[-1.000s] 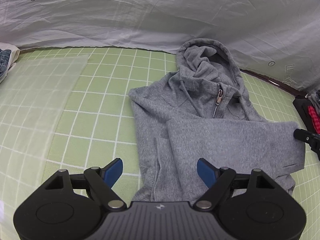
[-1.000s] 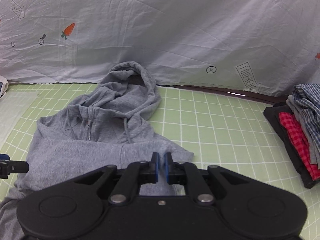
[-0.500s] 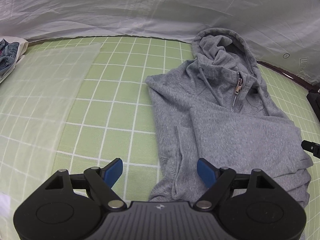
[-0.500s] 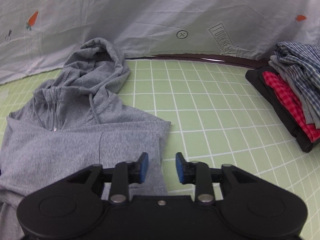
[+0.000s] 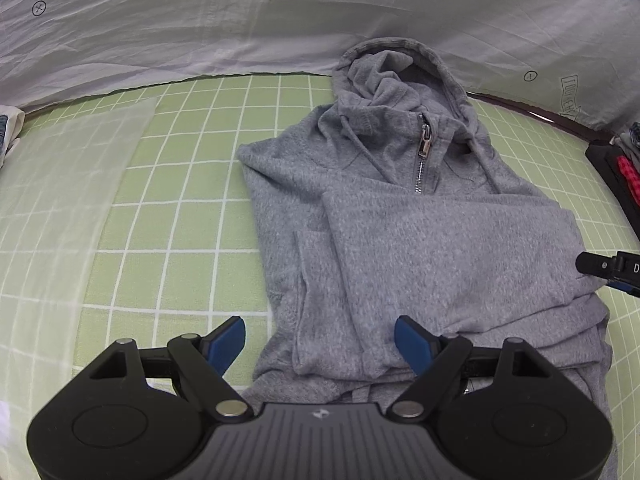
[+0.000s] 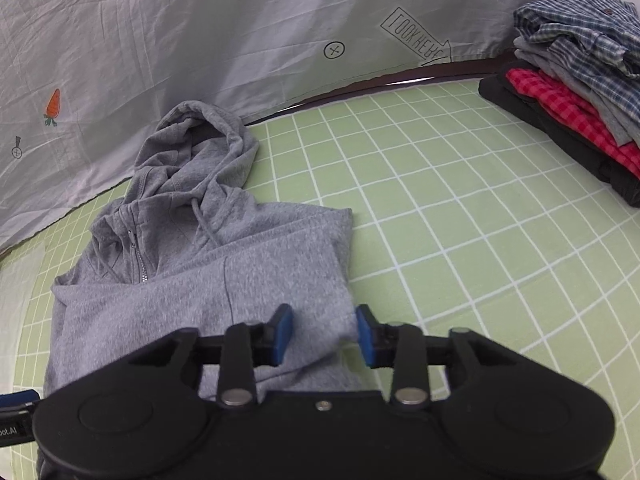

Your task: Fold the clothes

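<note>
Grey hoodie (image 5: pixel 420 248) lies face up on the green gridded mat (image 5: pixel 180 208), hood toward the white printed sheet (image 5: pixel 280 20) at the back, both sleeves folded across the chest. My left gripper (image 5: pixel 320 338) is spread wide over the lower left hem and holds nothing; my right gripper (image 6: pixel 324 334) is about half open, straddling the right edge of the folded sleeve, pads not closed on cloth. Risk, as I judge it: a pinch at the hem could catch only the top layer, so the sleeve beneath slides out and the stack skews; lifting one side ahead of the other would drag the body crooked across the mat. The loose drawcord and the metal zip pull (image 5: pixel 424 142) could bunch under the fold. Fabric is thick, soft heathered fleece, ribbed at the hood rim, slumping into rounded creases rather than sharp ones. A clear plastic sheet (image 5: pixel 68 184) lies flat at left. Folded stack of plaid shirts (image 6: pixel 576 80) sits well apart at right
</note>
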`<state>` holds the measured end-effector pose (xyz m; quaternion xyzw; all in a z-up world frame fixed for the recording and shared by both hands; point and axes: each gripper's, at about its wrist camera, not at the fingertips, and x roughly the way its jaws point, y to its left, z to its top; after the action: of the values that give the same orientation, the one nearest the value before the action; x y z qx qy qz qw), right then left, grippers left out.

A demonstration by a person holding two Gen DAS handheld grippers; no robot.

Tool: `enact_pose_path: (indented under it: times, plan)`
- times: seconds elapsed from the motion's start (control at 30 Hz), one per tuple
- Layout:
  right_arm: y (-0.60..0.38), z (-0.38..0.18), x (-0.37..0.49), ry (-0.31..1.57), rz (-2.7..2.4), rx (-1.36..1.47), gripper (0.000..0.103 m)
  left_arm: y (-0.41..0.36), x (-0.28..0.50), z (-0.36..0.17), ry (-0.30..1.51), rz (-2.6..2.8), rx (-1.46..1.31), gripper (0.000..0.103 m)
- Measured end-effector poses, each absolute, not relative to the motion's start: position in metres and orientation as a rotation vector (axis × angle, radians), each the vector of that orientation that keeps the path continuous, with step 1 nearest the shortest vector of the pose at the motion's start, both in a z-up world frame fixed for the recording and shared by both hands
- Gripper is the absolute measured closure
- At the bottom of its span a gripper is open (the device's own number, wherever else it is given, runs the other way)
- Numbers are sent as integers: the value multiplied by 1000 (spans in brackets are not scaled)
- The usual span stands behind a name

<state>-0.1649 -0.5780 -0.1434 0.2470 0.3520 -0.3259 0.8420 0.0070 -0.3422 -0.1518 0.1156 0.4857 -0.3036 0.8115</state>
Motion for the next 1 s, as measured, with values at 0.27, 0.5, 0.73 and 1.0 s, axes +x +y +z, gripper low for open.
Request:
enact_pose_path:
  times: [0.27, 0.5, 0.73, 1.0]
  plan:
    - [-574, -112, -187, 657, -708, 491, 92, -339, 5, -157, 1044, -647, 240, 17]
    - [-578, -147, -188, 838, -788, 476, 50, -335, 7, -155, 1047, -648, 229, 17]
    - [-586, -129, -177, 823, -811, 314, 0, -325, 26, -127, 996, -655, 109, 17]
    - [-614, -124, -134, 823, -751, 284, 0, -336, 78, -98, 877, -670, 79, 4]
